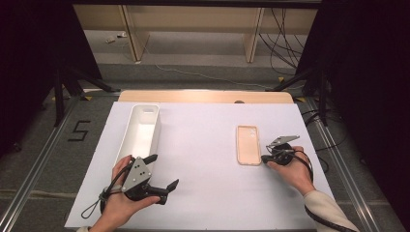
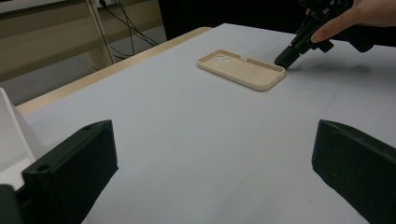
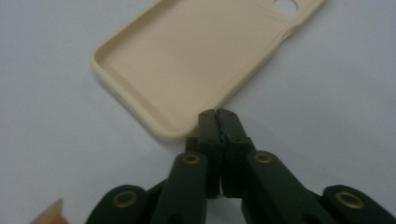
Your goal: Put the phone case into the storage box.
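Observation:
A beige phone case [image 1: 248, 145] lies hollow side up on the right half of the white table top [image 1: 203, 159]. My right gripper [image 1: 264, 158] is shut, with its tips against the near right corner of the case [image 3: 187, 60] and nothing between the jaws [image 3: 218, 115]. In the left gripper view the case [image 2: 240, 70] lies ahead with the right gripper [image 2: 283, 60] at its end. My left gripper [image 1: 165, 170] rests at the front left, its jaws wide open and empty [image 2: 210, 172], pointing across the table toward the case.
A long white bin [image 1: 140, 130] stands empty at the left, just beyond my left hand, and its corner [image 2: 9, 135] appears in the left gripper view. The table's wooden far edge [image 1: 205, 96] is bare. Cables [image 1: 280, 43] lie on the floor behind.

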Demonstrator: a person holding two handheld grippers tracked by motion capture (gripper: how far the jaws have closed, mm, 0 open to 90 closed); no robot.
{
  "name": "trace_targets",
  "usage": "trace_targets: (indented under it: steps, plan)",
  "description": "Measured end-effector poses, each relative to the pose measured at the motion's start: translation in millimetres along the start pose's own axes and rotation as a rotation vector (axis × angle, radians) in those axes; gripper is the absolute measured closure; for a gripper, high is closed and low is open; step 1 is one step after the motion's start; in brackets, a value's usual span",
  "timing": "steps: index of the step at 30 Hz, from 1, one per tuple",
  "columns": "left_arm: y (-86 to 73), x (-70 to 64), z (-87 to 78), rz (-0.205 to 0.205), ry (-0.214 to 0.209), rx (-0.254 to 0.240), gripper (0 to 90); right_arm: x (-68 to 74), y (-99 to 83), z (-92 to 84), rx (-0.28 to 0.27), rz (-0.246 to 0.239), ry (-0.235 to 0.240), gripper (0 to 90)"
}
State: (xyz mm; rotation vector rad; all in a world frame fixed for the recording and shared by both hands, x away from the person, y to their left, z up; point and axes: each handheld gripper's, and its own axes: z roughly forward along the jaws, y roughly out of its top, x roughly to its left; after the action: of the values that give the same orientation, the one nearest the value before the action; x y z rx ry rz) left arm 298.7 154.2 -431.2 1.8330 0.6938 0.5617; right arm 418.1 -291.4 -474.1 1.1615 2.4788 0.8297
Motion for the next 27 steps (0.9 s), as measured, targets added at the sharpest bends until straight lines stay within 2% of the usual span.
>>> trace_targets:
  steps: [3, 5, 8, 9, 11, 13, 14, 15, 17, 18, 19, 20, 21, 22, 24, 25, 26, 27]
  plan:
    - [0.1, 0.2, 0.7, -0.003, 0.001, -0.003, 0.0, -2.0, 0.1, -3.7, -0.016, 0.002, -0.014, 79.5]
    - [0.5, 0.4, 1.3, -0.005, -0.001, 0.003, 0.0, -5.2, 0.1, -9.0, -0.043, 0.002, -0.037, 70.3]
    - [0.8, 0.0, 2.2, -0.004, -0.005, 0.005, 0.0, -8.2, -0.3, -14.8, -0.065, -0.006, -0.071, 61.8]
    - [1.0, -0.3, 2.4, -0.005, -0.006, 0.003, 0.0, -8.2, -0.3, -14.8, -0.065, -0.006, -0.071, 61.8]
    - [1.0, -0.3, 2.7, -0.007, -0.005, 0.0, 0.0, -9.2, -0.2, -18.3, -0.072, -0.025, -0.076, 55.5]
    - [0.9, 0.1, 3.0, -0.008, -0.006, 0.001, 0.0, -8.6, 0.0, -23.0, -0.073, -0.068, -0.067, 46.2]
    - [0.7, 0.2, 3.2, -0.008, -0.007, 0.002, 0.0, -8.6, 0.0, -23.0, -0.073, -0.068, -0.067, 46.2]
    - [0.6, 0.2, 3.5, -0.008, -0.008, 0.003, 0.0, -7.3, 0.6, -26.1, -0.066, -0.101, -0.064, 40.1]
    - [0.7, 0.1, 4.2, -0.009, -0.012, 0.005, 0.0, -5.5, 2.2, -29.0, -0.059, -0.139, -0.068, 35.1]
    - [0.7, -0.1, 4.6, -0.007, -0.013, 0.006, 0.0, -4.7, 3.4, -30.4, -0.056, -0.162, -0.071, 33.5]
    - [0.7, -0.5, 4.7, -0.007, -0.013, 0.005, 0.0, -4.7, 3.4, -30.4, -0.056, -0.162, -0.071, 33.5]
    - [0.8, -0.7, 4.5, -0.006, -0.014, 0.004, 0.0, -2.7, 6.3, -32.8, -0.05, -0.211, -0.073, 29.8]
    - [1.0, -0.7, 3.9, -0.004, -0.014, 0.002, 0.0, -2.7, 6.3, -32.8, -0.05, -0.211, -0.073, 29.8]
    - [1.0, -0.8, 3.4, -0.002, -0.014, 0.002, 0.0, 0.8, 9.3, -34.5, -0.033, -0.259, -0.07, 28.4]
    - [0.7, -0.7, 2.8, -0.003, -0.014, 0.002, 0.0, 5.1, 12.5, -34.8, -0.019, -0.306, -0.063, 27.2]
    - [0.4, -0.7, 2.7, -0.002, -0.013, 0.003, 0.0, 7.5, 14.1, -34.3, -0.009, -0.327, -0.058, 26.8]
    - [0.0, -0.8, 2.5, -0.001, -0.012, 0.004, 0.0, 7.5, 14.1, -34.3, -0.009, -0.327, -0.058, 26.8]
    - [-0.2, -0.8, 2.3, 0.0, -0.012, 0.005, 0.0, 12.3, 17.9, -33.0, 0.011, -0.374, -0.056, 26.3]
